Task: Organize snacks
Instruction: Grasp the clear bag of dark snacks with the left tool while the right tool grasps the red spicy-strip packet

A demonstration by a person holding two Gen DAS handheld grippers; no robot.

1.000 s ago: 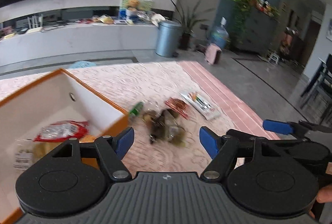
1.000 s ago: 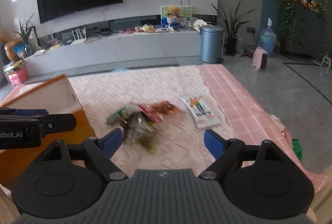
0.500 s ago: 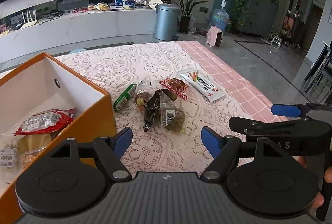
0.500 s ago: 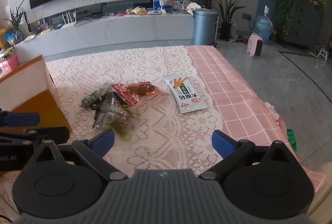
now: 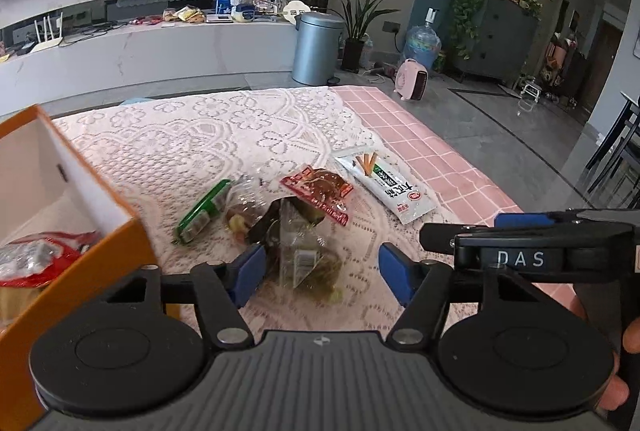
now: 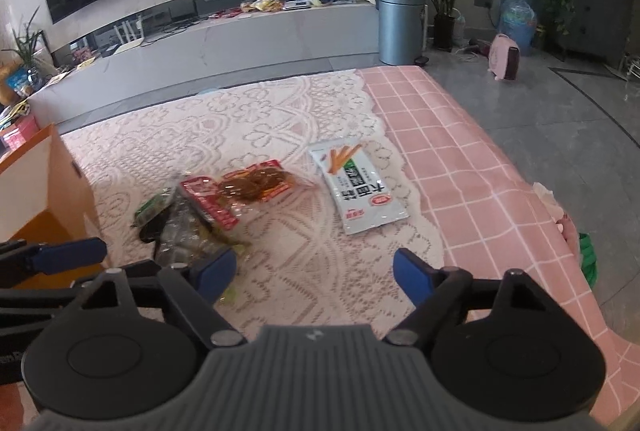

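Observation:
A pile of snack packets lies on the lace cloth: a clear packet of green food [image 5: 310, 263], a red packet [image 5: 316, 193], a green stick packet [image 5: 202, 211] and a white carrot-stick packet [image 5: 386, 183]. My left gripper [image 5: 320, 271] is open and empty, its fingers either side of the clear packet and just short of it. The orange box [image 5: 124, 227] at the left holds a red packet [image 5: 36, 255]. My right gripper [image 6: 316, 271] is open and empty, short of the pile [image 6: 224, 203] and the white packet [image 6: 358, 185].
The table's pink checked cloth [image 6: 460, 159] runs to the right edge, with floor beyond. The right gripper's arm [image 5: 520, 251] crosses the left wrist view at the right. The left gripper's blue finger [image 6: 68, 255] shows at the left of the right wrist view.
Both grippers have moved forward and lower toward the pile. The left fingers now flank the clear packet. The box has slid toward the left edge of both views.

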